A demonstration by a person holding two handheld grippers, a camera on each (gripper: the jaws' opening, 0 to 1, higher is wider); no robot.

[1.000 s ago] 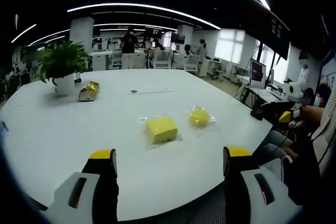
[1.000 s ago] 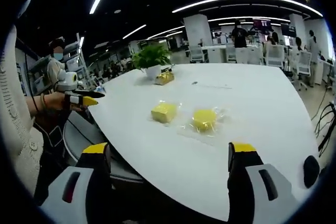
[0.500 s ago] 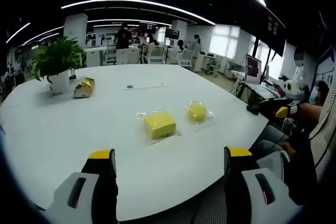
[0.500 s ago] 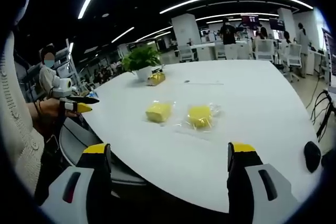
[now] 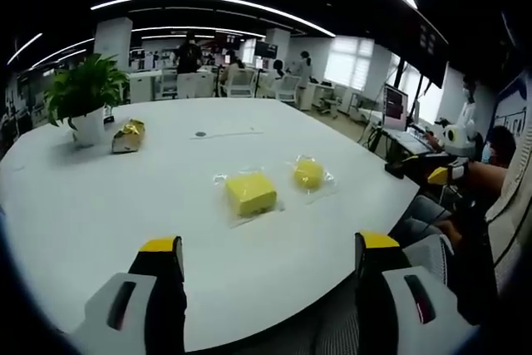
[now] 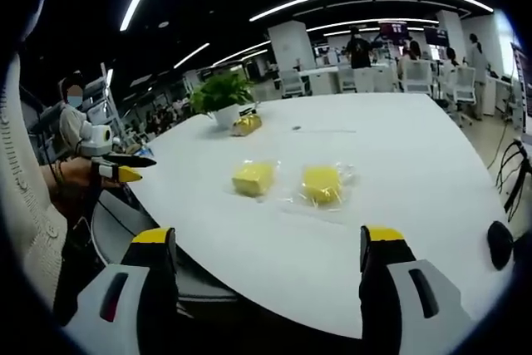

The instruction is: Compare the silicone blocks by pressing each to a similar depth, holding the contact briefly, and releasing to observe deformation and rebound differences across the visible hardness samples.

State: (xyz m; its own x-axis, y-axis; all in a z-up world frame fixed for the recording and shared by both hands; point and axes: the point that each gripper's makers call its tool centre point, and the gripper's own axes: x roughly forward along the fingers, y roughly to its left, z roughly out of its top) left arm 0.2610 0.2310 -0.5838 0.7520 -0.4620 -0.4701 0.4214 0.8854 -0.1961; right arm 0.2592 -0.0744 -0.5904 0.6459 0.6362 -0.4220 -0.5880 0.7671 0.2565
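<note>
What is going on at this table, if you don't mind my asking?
A person holds a gripper in each hand at the edge of a large white table. The left gripper and the right gripper are both open, short of the samples. Two yellow silicone blocks in clear plastic wrap, a square one and a rounder one, lie side by side, untouched. A potted green plant stands farther back.

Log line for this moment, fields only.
left gripper: open, off table | right gripper: open, off table | two bagged yellow blocks: untouched | phase: pre-press
</note>
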